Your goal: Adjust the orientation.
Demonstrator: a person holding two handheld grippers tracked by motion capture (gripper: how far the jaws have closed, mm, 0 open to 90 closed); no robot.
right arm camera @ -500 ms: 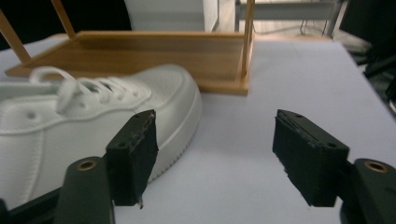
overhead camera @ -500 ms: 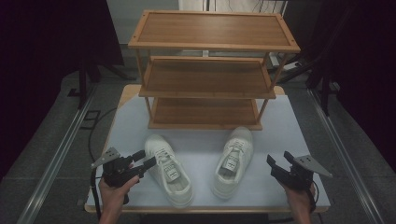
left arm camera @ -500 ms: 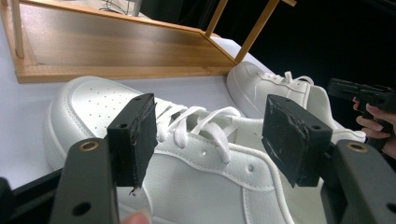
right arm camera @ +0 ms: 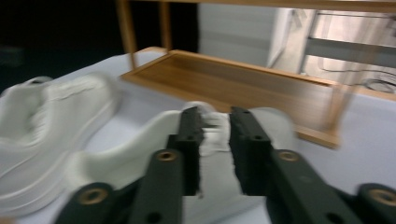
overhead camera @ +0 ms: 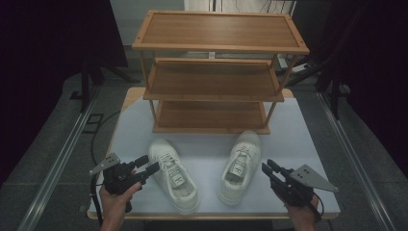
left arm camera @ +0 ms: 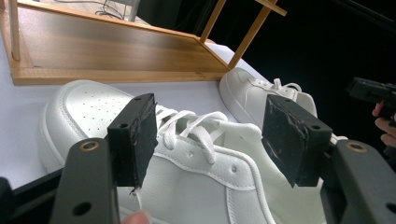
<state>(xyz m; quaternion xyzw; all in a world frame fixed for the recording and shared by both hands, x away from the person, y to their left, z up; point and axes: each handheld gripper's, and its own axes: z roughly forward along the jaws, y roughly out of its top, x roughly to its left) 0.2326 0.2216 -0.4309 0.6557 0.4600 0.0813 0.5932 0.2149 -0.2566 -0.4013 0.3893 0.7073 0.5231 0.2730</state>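
- We're at the approach step: two white sneakers sit on the table in front of the wooden shoe rack (overhead camera: 219, 72), nothing picked up yet.
- Left sneaker (overhead camera: 174, 174) lies just in front of the rack's bottom shelf, toe toward the rack, angled slightly left. Right sneaker (overhead camera: 240, 165) is beside it, toe almost at the rack's front edge.
- Left gripper (overhead camera: 146, 166): jaws wide apart, lined up on the left sneaker's lace and collar area, close to its side, no contact that we can see.
- Right gripper (overhead camera: 268, 168): jaws nearly together with a narrow gap, clamped on nothing; it sits just right of the right sneaker's heel. Its own view is motion-blurred.
- Our read on the next move: left goes forward so the jaws straddle the collar wall, then closes. Right needs to open before it can take the other sneaker.
- All three rack shelves are empty.
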